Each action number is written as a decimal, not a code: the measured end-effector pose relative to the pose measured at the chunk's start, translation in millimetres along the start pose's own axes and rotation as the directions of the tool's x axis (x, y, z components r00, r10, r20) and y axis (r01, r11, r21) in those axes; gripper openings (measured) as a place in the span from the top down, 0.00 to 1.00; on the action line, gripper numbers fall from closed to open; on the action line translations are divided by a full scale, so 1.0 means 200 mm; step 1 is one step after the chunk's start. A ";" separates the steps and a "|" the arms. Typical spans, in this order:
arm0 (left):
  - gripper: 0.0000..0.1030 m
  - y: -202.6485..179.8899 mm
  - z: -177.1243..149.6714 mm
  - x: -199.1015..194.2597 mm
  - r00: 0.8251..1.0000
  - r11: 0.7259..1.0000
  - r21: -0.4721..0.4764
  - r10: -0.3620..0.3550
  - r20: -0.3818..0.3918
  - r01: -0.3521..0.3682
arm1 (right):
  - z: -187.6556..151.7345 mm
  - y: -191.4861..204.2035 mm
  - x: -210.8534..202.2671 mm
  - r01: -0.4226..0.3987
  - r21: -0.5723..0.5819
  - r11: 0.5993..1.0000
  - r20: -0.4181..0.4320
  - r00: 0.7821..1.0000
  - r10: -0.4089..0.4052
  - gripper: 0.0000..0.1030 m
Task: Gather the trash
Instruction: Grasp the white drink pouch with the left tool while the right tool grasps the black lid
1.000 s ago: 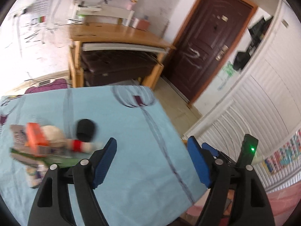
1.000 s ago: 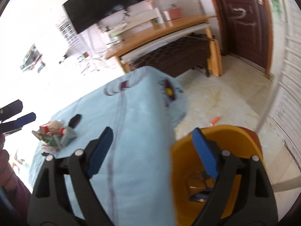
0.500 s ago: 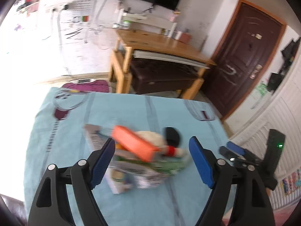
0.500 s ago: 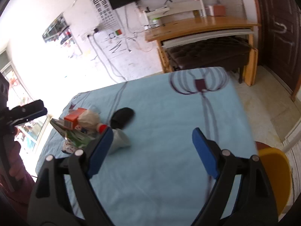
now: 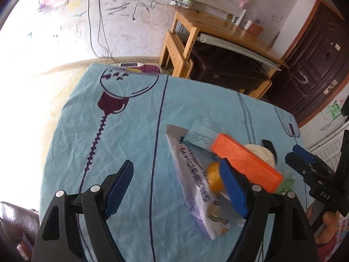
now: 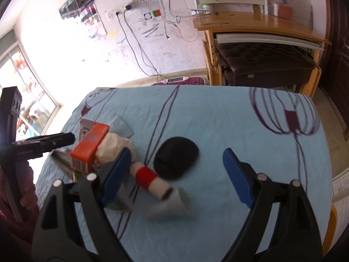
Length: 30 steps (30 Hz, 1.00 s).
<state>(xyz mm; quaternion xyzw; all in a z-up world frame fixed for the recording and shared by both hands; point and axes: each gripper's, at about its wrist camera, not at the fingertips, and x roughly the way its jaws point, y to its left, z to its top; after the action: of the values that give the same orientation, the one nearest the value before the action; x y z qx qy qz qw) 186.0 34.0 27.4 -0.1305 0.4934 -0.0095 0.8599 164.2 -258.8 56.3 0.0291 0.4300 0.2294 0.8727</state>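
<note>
Several pieces of trash are piled together on the blue tablecloth point(image 5: 122, 131): an orange box point(image 5: 246, 166), a foil wrapper point(image 5: 192, 174), a crumpled white wad point(image 6: 113, 146), a red-banded tube point(image 6: 150, 179), a paper cup point(image 6: 172, 205) and a black pad point(image 6: 176, 160). Because the items overlap, a neighbouring piece may be dragged or knocked off the cloth if one is gripped carelessly. The cup, lying on its side, is judged likely to roll or be crushed under a hard squeeze. A collision between the two tools is also possible, since both are aimed at the same pile.

The left gripper point(image 5: 176, 187) is spread wide over bare cloth, just beside the wrapper; nothing is held. The right gripper point(image 6: 176, 174) is likewise spread wide, above the tube and pad; nothing is gripped.
</note>
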 end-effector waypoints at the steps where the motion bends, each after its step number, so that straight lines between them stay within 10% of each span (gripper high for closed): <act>1: 0.26 0.01 0.01 0.03 1.000 1.000 -0.004 -0.001 -0.007 0.001 | 0.02 0.01 0.02 0.001 -0.006 1.000 -0.009 1.000 -0.001 0.20; 5: 0.29 0.00 0.03 0.09 0.999 0.999 0.026 0.032 -0.020 -0.031 | 0.03 0.01 0.06 -0.005 -0.011 1.000 -0.027 1.000 0.005 0.20; 13: 0.74 -0.08 0.02 0.18 0.999 0.998 0.065 0.010 -0.051 -0.007 | 0.03 -0.03 0.10 -0.012 0.022 1.000 -0.045 0.999 0.013 0.20; 30: 0.86 0.11 0.06 -0.06 0.997 1.000 -0.026 0.005 0.083 -0.003 | 0.02 0.01 0.18 0.050 -0.007 0.999 -0.094 0.994 -0.051 0.18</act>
<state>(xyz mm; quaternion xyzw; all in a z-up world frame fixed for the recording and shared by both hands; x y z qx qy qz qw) 187.6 59.2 39.1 -0.1411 0.4576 0.0040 0.8779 186.6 -241.1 32.6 0.0054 0.4708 0.2095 0.8570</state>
